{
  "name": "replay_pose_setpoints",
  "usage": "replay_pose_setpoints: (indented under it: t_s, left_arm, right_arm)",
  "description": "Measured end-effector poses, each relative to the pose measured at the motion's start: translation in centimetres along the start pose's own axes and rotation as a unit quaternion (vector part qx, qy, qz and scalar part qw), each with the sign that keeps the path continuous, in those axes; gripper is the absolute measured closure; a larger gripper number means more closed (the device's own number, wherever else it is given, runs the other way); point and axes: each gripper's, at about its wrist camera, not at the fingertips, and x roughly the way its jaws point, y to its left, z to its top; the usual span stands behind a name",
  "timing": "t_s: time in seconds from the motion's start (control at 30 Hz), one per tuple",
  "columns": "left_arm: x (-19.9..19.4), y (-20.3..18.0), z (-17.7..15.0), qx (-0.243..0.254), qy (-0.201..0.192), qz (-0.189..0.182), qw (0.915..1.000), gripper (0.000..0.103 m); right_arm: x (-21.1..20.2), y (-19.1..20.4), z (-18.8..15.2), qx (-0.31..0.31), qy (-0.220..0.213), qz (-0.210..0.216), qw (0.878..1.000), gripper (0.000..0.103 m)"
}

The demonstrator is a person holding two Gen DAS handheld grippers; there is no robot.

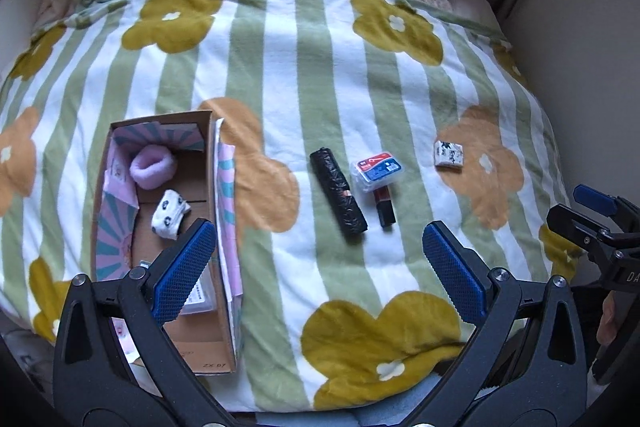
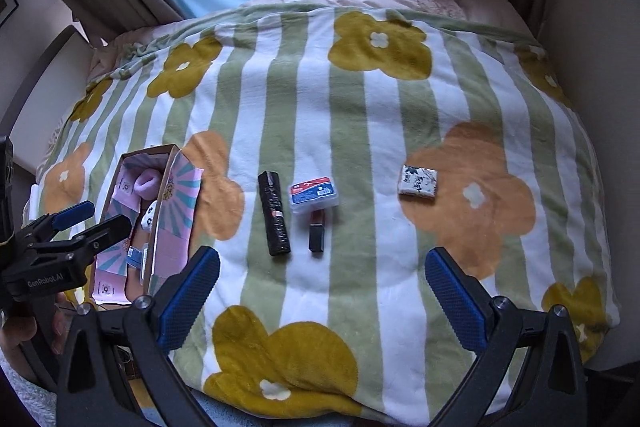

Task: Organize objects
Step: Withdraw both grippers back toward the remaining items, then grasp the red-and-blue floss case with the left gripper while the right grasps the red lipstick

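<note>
Both the left gripper (image 1: 320, 263) and right gripper (image 2: 322, 291) hang wide open and empty above the blanket (image 1: 344, 67). Right of the box (image 1: 222, 227) lie a black roll (image 1: 338, 193) and a lipstick (image 1: 385, 207).

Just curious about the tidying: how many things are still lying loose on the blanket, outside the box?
4: a black roll, a small plastic case, a dark lipstick-like tube just below it, and a patterned packet far right. None look hidden.
</note>
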Motion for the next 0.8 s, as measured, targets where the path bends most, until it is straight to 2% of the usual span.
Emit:
replay_pose_setpoints:
  t_s: [0.2, 0.4, 0.57, 0.8]
  left_arm:
    - [1.1, -1.9, 0.9, 0.029, 0.007, -0.02, 0.9994, 0.0]
    - [4.0, -4.7, 2.9, 0.106, 0.033, -0.038, 0.9931, 0.0]
    - [8.6, -6.6, 5.3, 0.171, 0.06, -0.053, 0.9819, 0.0]
    - [17.3, -9.1, 6.5, 0.259, 0.12, -0.073, 0.9556, 0.002]
  right_arm:
    - [-0.3, -2.2, -1.0, 0.02, -0.01, -0.011, 1.0, 0.001]
    - [0.7, -2.9, -1.6, 0.016, -0.015, -0.013, 1.0, 0.001]
    - [4.0, -2.9, -2.4, 0.004, -0.017, -0.018, 1.0, 0.001]
    - [11.0, -2.2, -3.2, -0.006, -0.018, -0.017, 1.0, 0.007]
